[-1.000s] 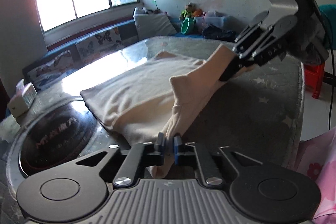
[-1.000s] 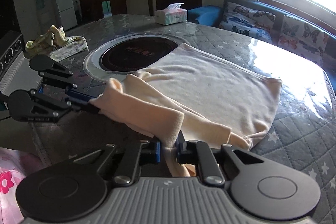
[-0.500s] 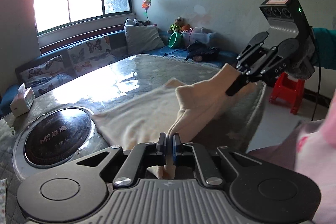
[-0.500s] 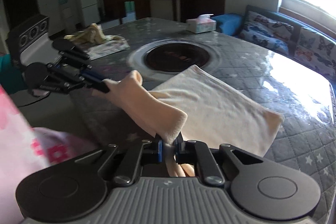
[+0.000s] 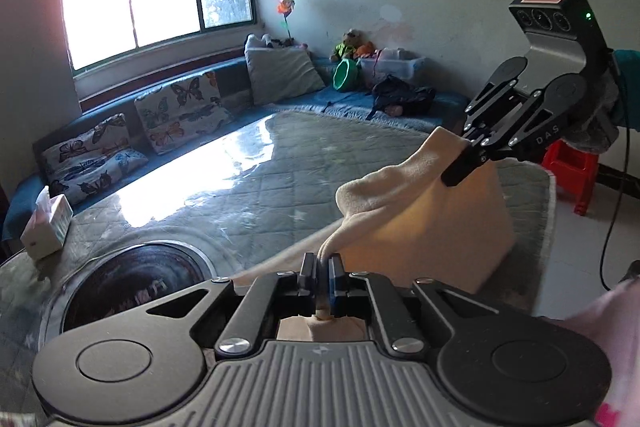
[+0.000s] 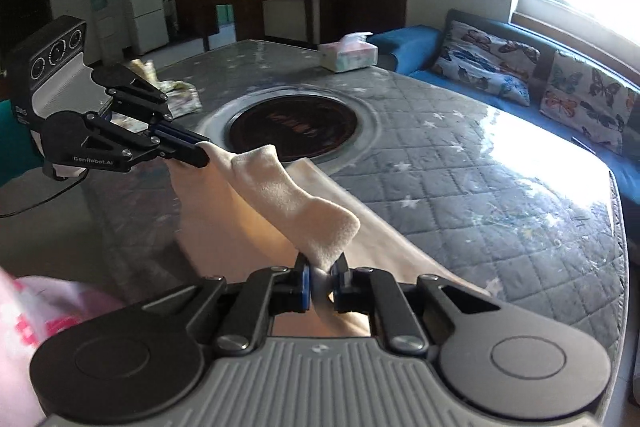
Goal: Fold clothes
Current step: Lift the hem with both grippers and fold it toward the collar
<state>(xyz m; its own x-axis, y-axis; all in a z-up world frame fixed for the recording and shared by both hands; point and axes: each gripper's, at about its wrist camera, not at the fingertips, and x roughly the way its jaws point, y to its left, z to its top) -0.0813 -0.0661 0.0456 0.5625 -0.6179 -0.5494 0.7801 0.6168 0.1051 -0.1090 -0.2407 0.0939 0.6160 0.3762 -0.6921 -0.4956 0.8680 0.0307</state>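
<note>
Both hand-held grippers, left (image 5: 322, 269) and right (image 6: 322, 273), pinch a fuzzy cream cloth (image 6: 296, 199), lifted above the quilted desk (image 6: 460, 167) near its round black hob (image 6: 298, 125); tissue box (image 6: 348, 51) beyond the hob.

One cream garment (image 5: 424, 211) hangs between two claws, the left claw (image 5: 322, 277) and the right claw (image 6: 320, 279). One tissue box (image 6: 348, 51) and one round black cooktop (image 6: 298, 125) sit on the counter (image 6: 480, 187). Three butterfly cushions (image 5: 182, 111) line the sofa, possibly more beyond view.
</note>
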